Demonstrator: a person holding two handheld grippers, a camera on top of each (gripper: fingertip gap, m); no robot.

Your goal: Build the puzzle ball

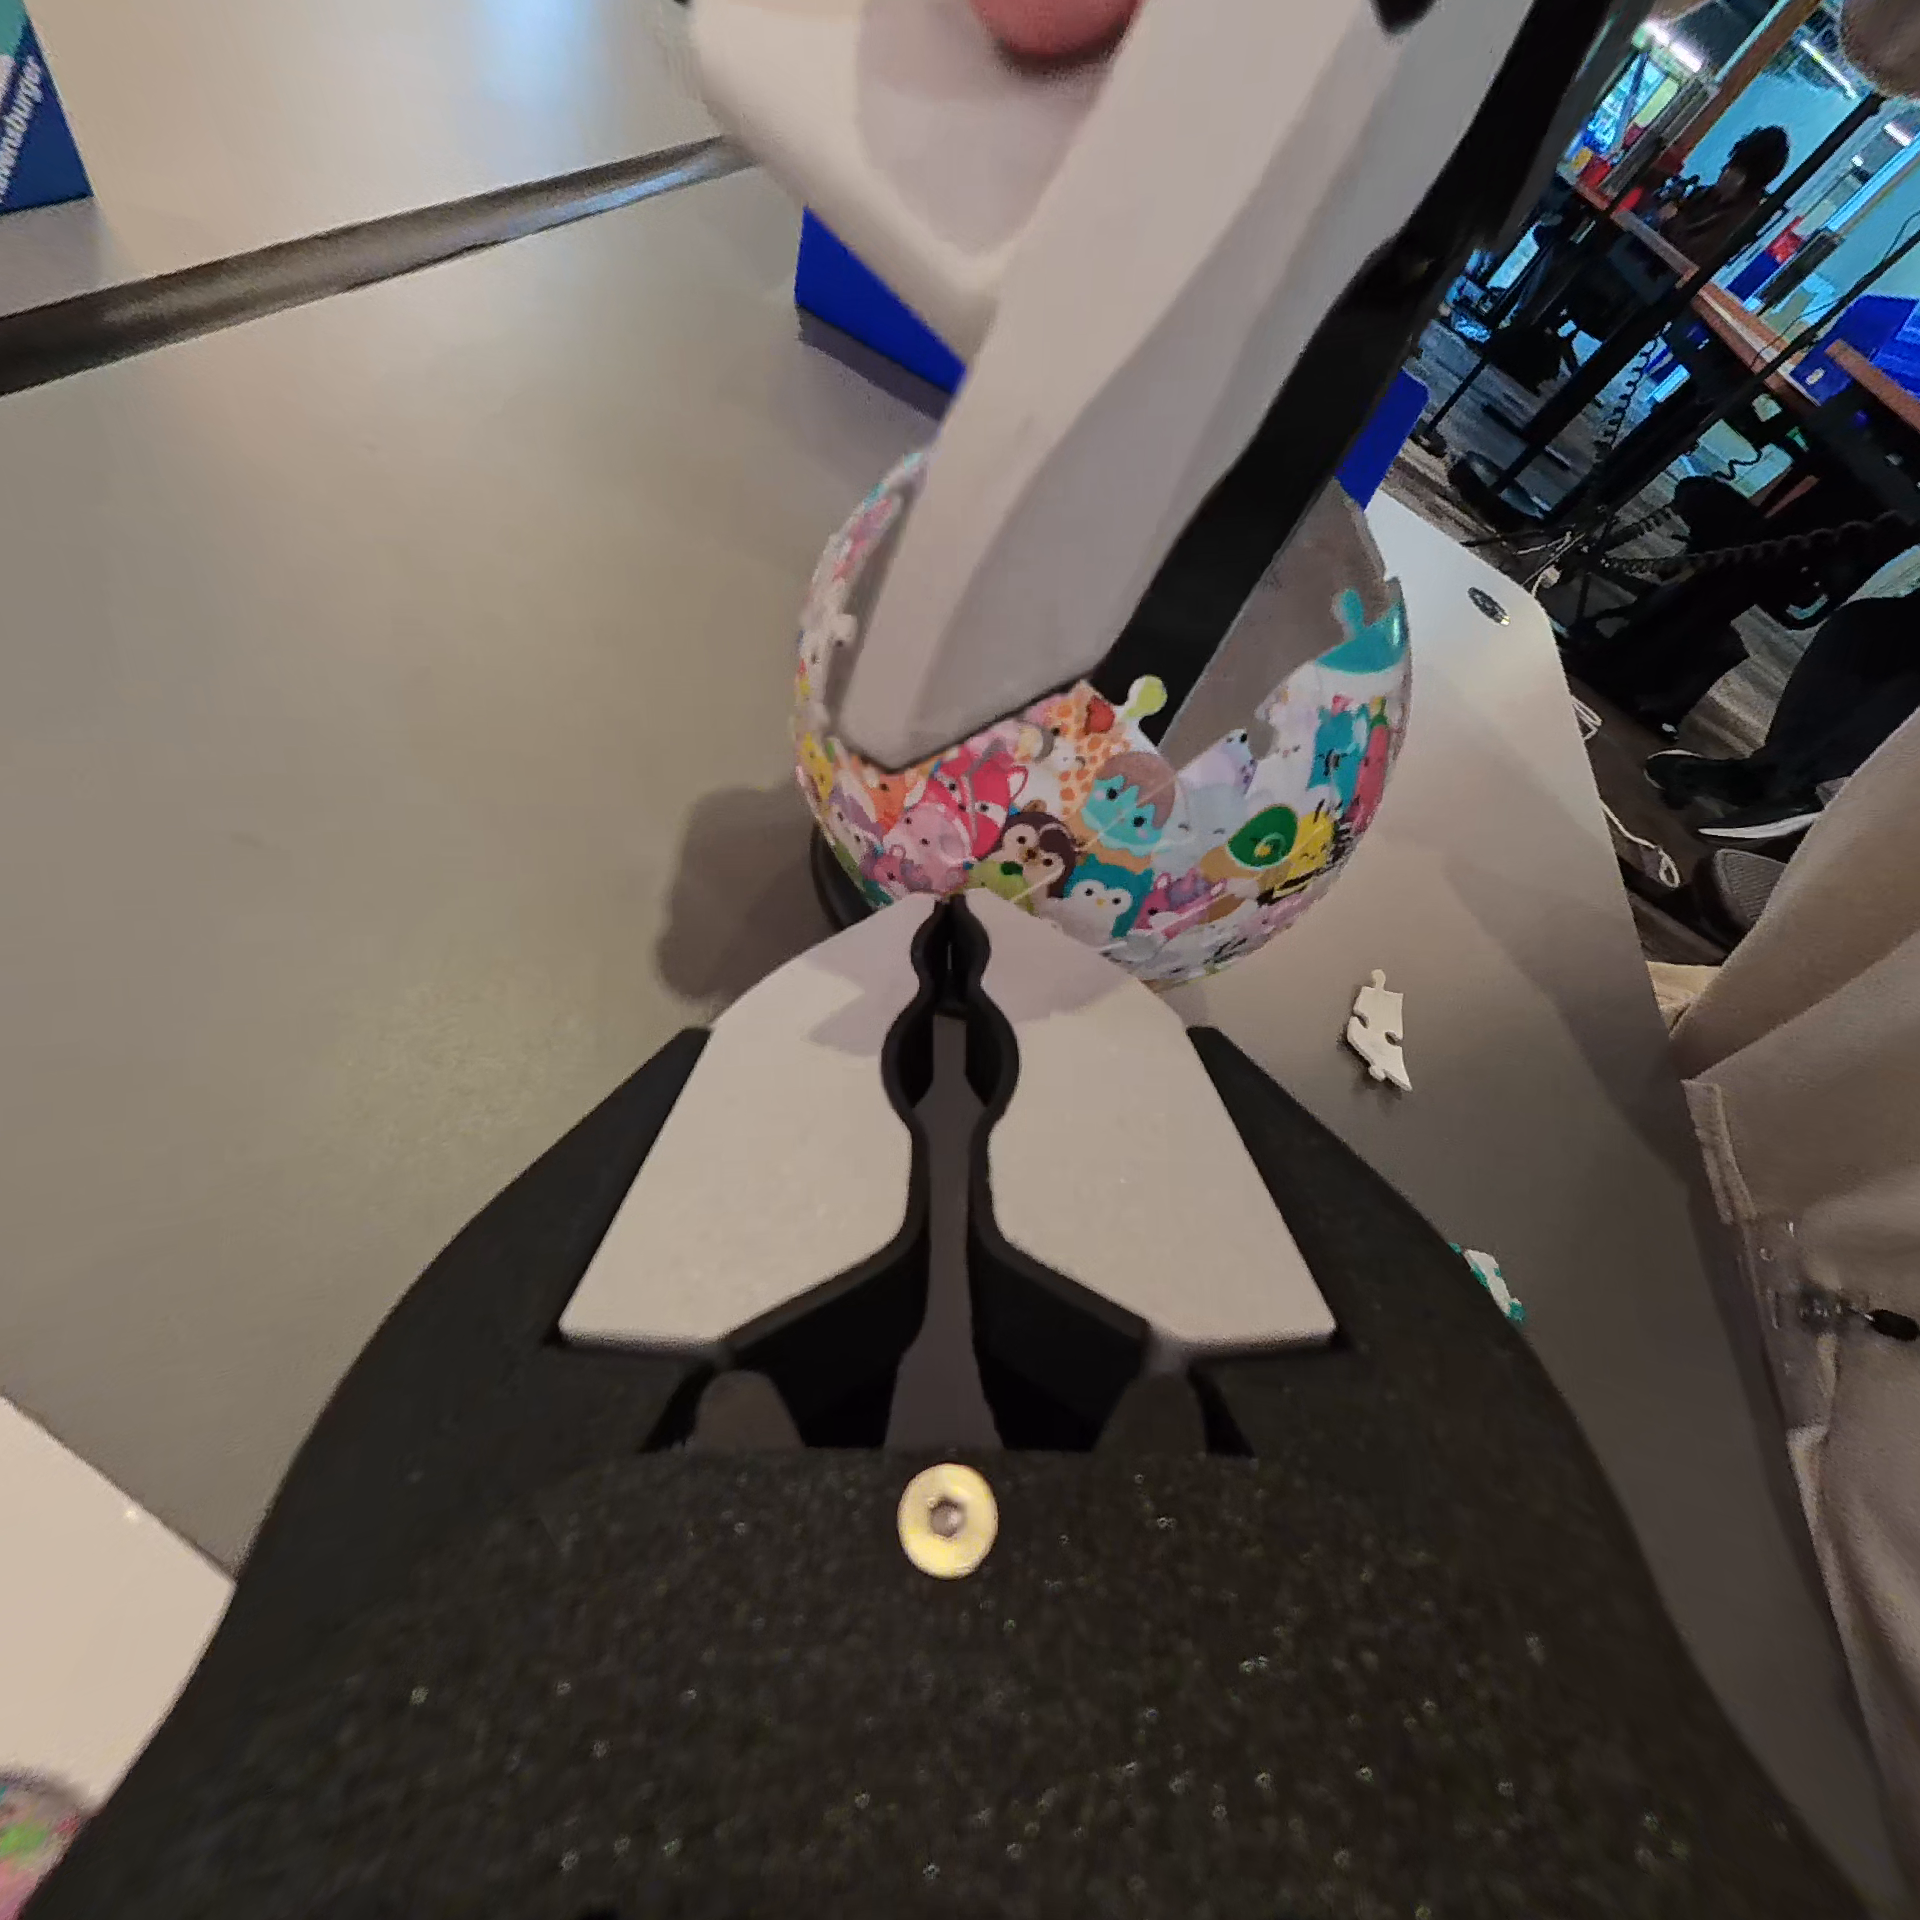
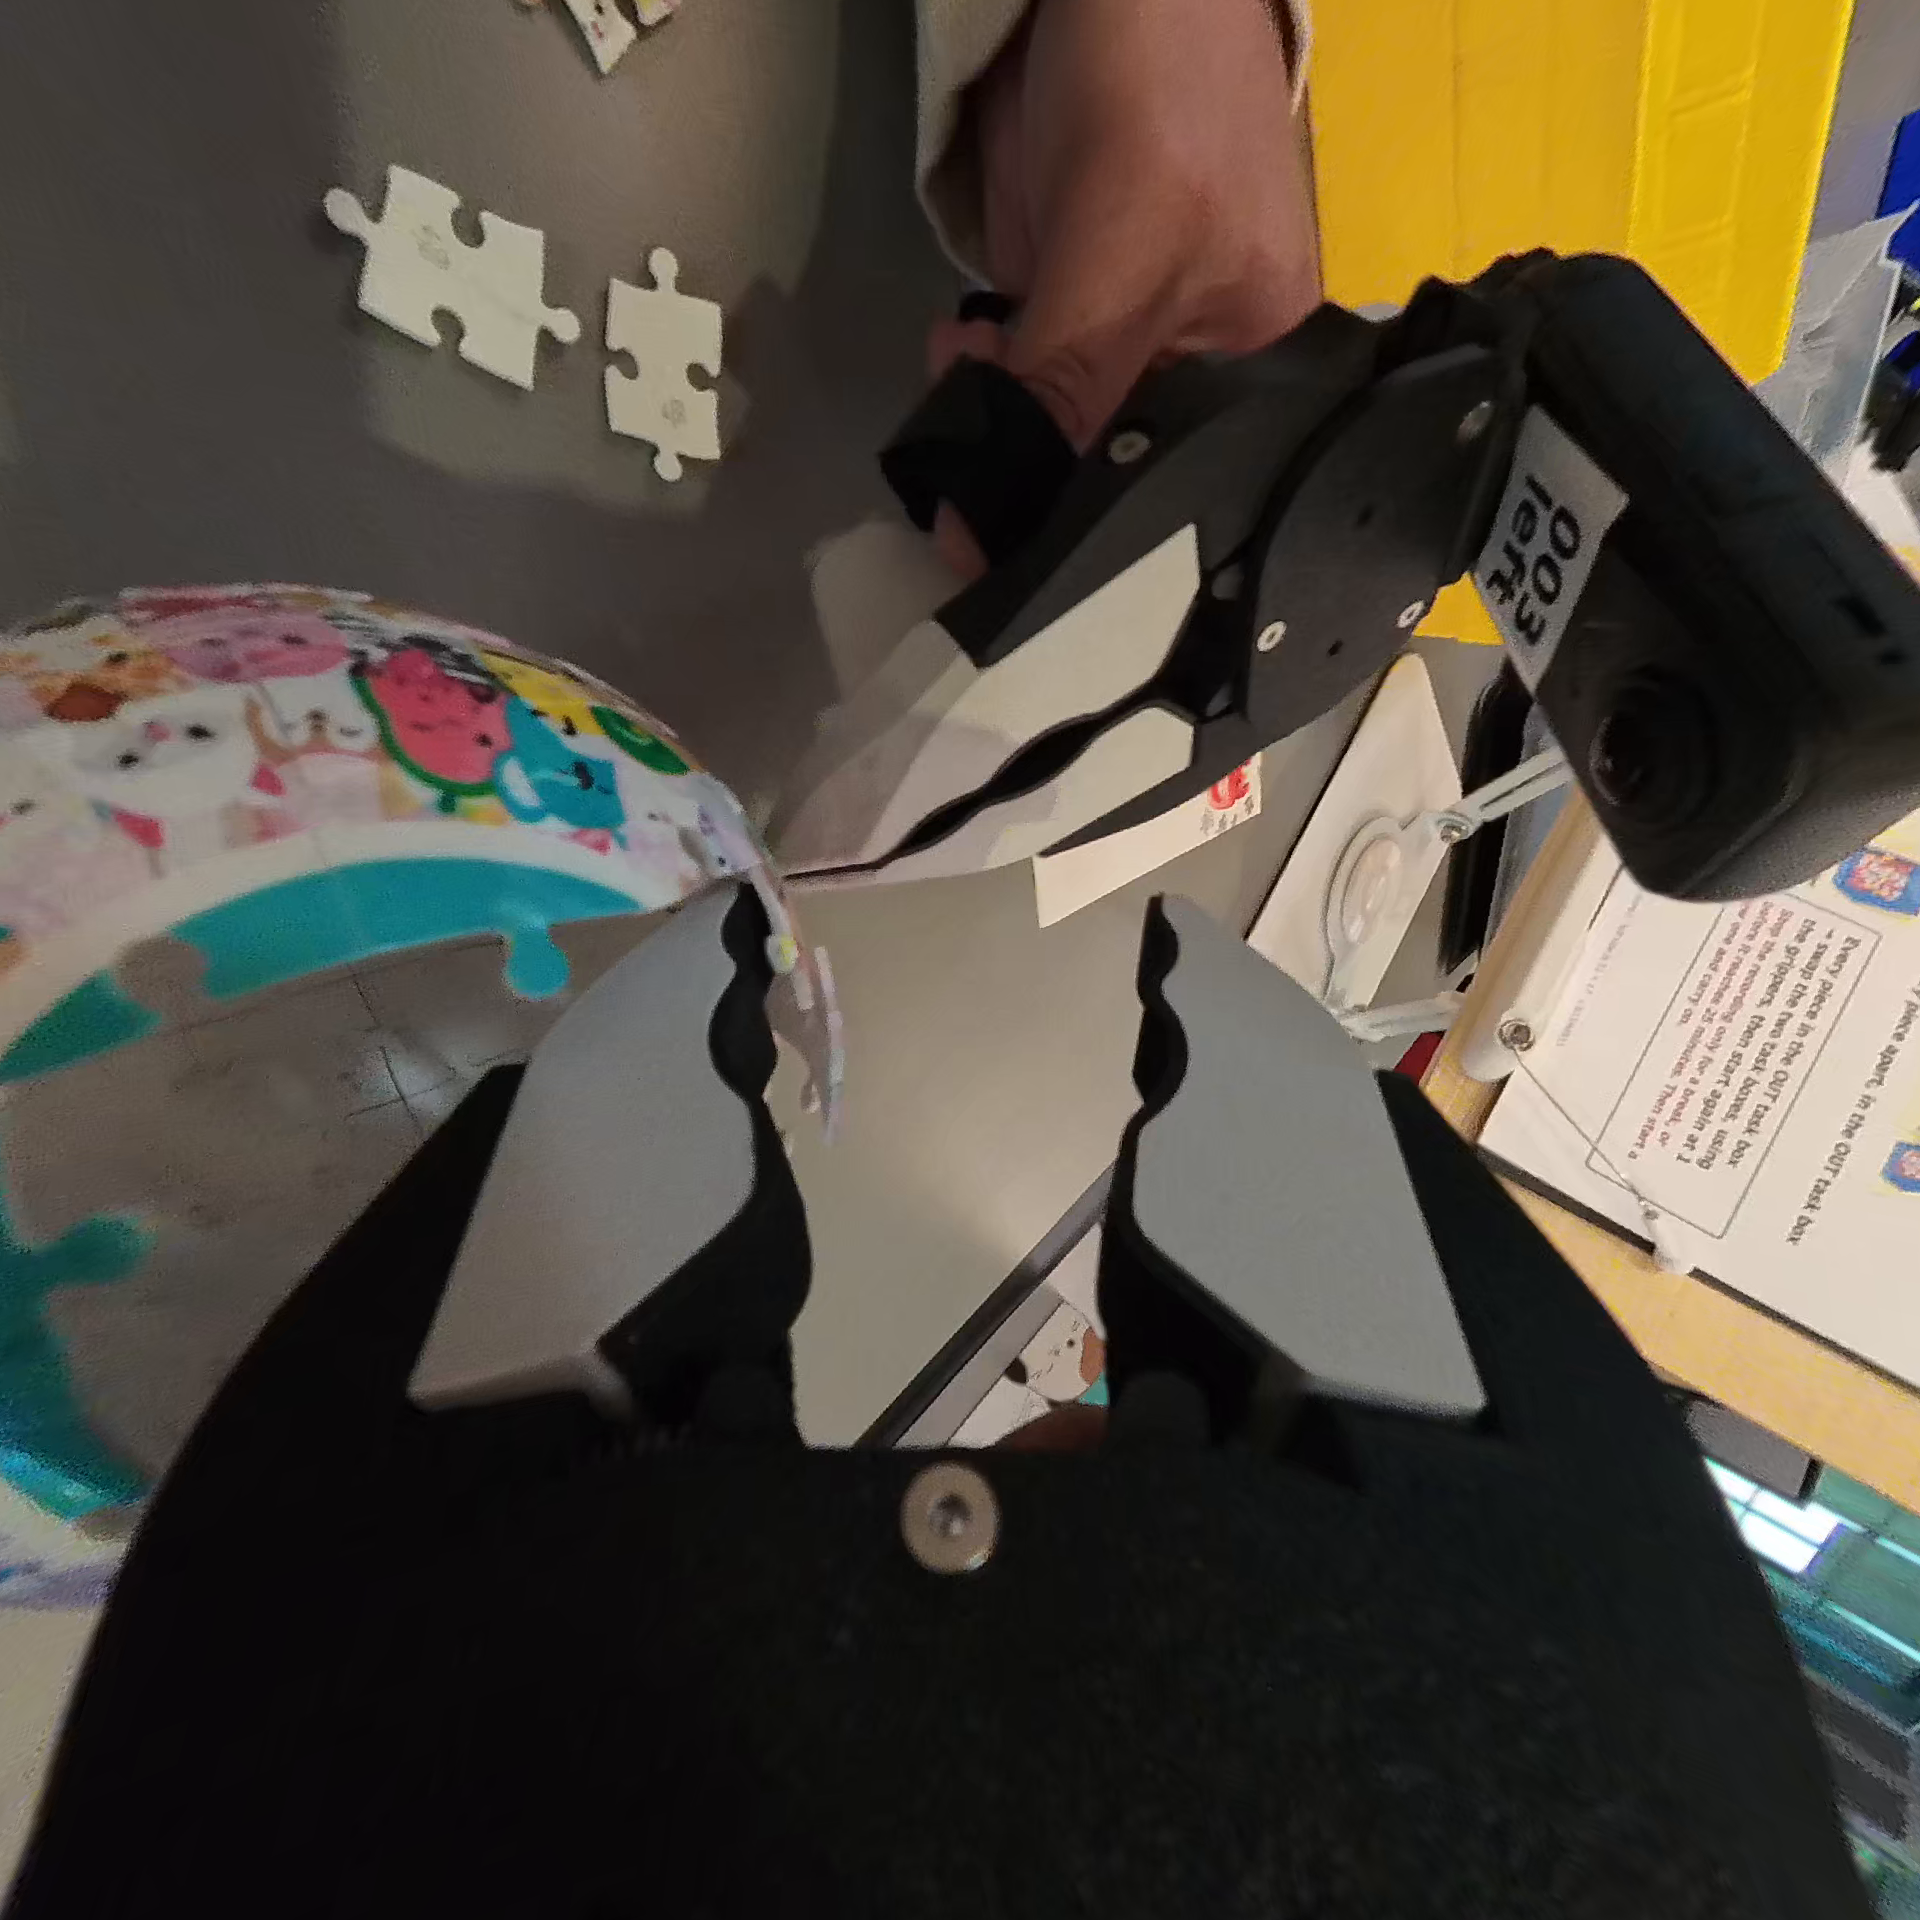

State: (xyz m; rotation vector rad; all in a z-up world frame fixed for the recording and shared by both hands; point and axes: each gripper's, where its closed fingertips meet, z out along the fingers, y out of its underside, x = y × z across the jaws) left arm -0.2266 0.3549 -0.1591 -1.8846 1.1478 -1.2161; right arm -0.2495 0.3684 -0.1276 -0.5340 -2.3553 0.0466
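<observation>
Left wrist view: the left tool has its fingers pressed together with nothing visibly between them, the tips just at the lower front of the puzzle ball. The ball, half built and open at the top, sits on a dark stand on the grey worktop. The right tool reaches down over the ball's open rim. A loose white puzzle piece lies on the worktop to the right of the ball.

Right wrist view: the right tool is spread wide and grips nothing; its left finger touches the ball's jagged edge. The left tool, closed, points at the ball's side. Three white pieces lie face down beyond.
</observation>
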